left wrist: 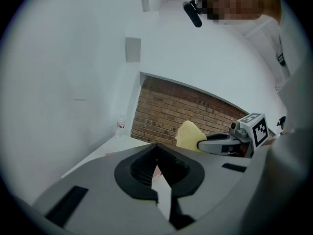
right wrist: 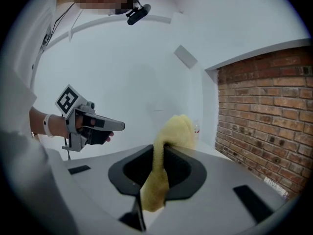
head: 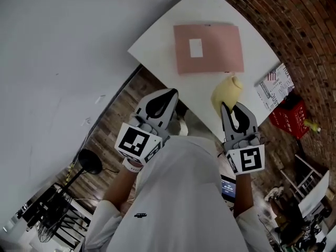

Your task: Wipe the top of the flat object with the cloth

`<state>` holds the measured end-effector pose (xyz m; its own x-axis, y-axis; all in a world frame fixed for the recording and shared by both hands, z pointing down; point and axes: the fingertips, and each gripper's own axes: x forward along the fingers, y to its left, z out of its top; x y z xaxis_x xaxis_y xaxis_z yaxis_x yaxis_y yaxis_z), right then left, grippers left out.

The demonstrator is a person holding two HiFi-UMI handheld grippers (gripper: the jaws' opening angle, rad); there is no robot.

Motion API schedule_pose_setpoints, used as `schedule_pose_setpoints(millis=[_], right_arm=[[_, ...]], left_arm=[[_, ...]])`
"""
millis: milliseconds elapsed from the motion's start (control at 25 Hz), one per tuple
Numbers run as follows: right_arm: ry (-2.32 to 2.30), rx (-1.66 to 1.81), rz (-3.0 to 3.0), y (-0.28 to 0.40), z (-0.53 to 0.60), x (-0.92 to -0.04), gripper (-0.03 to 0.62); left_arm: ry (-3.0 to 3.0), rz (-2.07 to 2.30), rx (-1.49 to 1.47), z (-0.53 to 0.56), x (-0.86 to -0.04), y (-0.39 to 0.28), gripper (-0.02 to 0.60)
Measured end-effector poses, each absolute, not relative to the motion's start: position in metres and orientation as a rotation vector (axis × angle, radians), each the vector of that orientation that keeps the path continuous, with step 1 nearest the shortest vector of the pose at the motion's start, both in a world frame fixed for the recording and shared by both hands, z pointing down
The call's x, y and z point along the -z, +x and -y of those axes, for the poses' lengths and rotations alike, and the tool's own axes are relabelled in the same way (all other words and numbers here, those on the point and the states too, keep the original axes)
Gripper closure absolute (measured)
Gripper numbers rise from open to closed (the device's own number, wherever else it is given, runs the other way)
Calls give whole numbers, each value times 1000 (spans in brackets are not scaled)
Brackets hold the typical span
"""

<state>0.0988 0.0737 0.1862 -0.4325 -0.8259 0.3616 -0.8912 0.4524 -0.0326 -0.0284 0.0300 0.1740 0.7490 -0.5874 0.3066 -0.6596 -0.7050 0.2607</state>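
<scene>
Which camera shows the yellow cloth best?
The right gripper view: the cloth hangs pinched in the right tongs, close up. The head view shows only a bunch past them; the left gripper view, a small lump.

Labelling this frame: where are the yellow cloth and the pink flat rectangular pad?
yellow cloth [head: 228, 91]: head view, on its bunched middle.
pink flat rectangular pad [head: 220, 49]: head view, on the bare surface towards its right side.

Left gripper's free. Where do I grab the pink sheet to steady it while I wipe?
Probably the sheet's near-left corner, coming in low from the left gripper's side. It lies flat on the table, so only an edge can be pinched, and that corner is clear of the cloth in the right gripper. Open the jaws first.
</scene>
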Motion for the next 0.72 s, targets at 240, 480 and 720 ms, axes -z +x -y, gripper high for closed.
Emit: schedule_pose_setpoints(millis=[240,480,720], right_arm=[[1340,-375,2499,88,-42,-208,531],[1162,-432,2579,66,-5,-238,531],[988,-512,2631,46,32,-268,531]], left_arm=[[2547,983,-344,-2,-198,-12,565],[2460,1033,-365,12,-230,-14,565],[2370,1098,-373,26,-266,-25,565]])
